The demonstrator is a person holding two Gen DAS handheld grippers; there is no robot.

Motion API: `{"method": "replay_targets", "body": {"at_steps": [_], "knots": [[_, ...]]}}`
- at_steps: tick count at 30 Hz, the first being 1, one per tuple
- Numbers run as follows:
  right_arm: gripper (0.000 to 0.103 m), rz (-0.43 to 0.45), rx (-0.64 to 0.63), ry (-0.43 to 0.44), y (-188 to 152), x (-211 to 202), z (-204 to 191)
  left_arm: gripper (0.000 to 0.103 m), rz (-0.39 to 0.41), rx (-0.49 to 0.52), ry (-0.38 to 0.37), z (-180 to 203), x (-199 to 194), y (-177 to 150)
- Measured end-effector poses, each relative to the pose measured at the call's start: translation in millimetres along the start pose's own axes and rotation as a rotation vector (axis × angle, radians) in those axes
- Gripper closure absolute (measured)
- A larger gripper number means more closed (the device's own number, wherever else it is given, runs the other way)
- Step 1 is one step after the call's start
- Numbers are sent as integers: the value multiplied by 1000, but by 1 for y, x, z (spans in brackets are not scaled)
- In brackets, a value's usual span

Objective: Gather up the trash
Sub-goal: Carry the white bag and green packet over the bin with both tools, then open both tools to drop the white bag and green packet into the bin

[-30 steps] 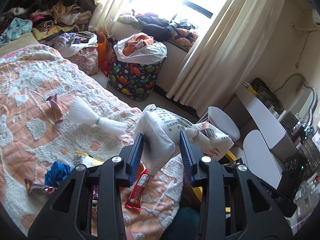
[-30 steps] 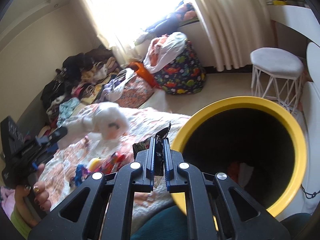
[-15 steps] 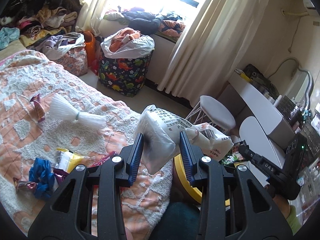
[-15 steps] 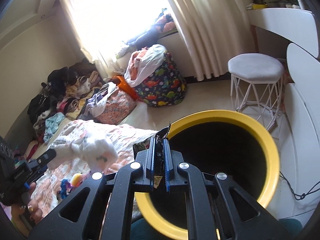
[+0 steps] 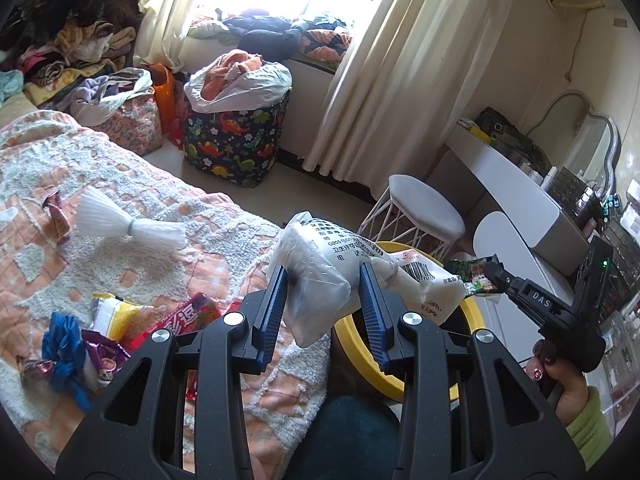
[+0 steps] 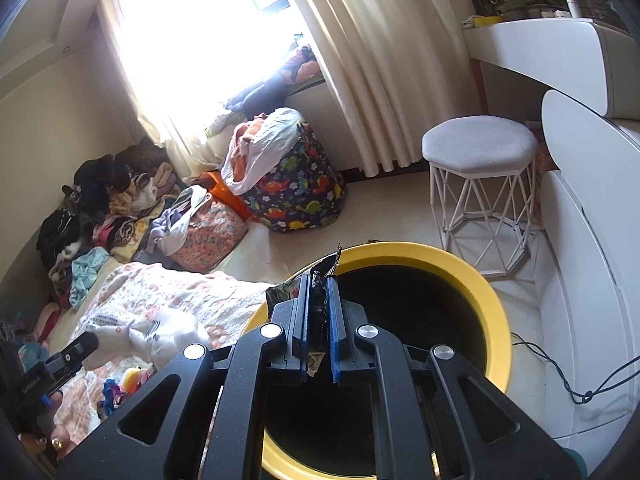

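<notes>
My left gripper [image 5: 323,280] is shut on a crumpled white plastic bag [image 5: 320,276] with printed text and a barcode, held over the bed's edge beside the yellow-rimmed bin [image 5: 470,312]. In the right wrist view that bag [image 6: 140,330] hangs left of the bin [image 6: 472,280]. My right gripper [image 6: 318,286] is shut on a dark green snack wrapper [image 6: 282,292], right over the bin's near rim and dark opening. From the left wrist view the right gripper [image 5: 490,270] holds the wrapper [image 5: 468,276] above the bin.
Loose wrappers [image 5: 180,316], a blue scrap [image 5: 64,348] and a white tied plastic bundle [image 5: 128,226] lie on the orange bedspread [image 5: 160,264]. A dinosaur-print laundry bag [image 5: 236,140], a white stool [image 6: 480,148], a white desk [image 6: 560,64] and a cable [image 6: 580,384] surround the bin.
Both grippers have swung right toward the bin. The right gripper with its wrapper has come from beside the rim to over the opening; the left still holds the white bag.
</notes>
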State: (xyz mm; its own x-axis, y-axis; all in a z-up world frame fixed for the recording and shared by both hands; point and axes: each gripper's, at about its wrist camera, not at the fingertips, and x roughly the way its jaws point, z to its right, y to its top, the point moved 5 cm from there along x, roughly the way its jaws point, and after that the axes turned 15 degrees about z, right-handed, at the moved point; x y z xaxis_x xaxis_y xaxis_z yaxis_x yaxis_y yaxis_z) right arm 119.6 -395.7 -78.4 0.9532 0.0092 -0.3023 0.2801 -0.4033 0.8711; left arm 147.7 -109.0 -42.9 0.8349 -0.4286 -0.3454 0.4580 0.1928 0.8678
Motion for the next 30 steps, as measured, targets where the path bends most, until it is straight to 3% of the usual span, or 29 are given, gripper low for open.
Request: {"method": "replay_targets", "body": {"at_steps": [30], "knots": [[95, -27, 61, -88, -13, 17, 44, 75, -131, 145, -64, 59, 43, -56]]}}
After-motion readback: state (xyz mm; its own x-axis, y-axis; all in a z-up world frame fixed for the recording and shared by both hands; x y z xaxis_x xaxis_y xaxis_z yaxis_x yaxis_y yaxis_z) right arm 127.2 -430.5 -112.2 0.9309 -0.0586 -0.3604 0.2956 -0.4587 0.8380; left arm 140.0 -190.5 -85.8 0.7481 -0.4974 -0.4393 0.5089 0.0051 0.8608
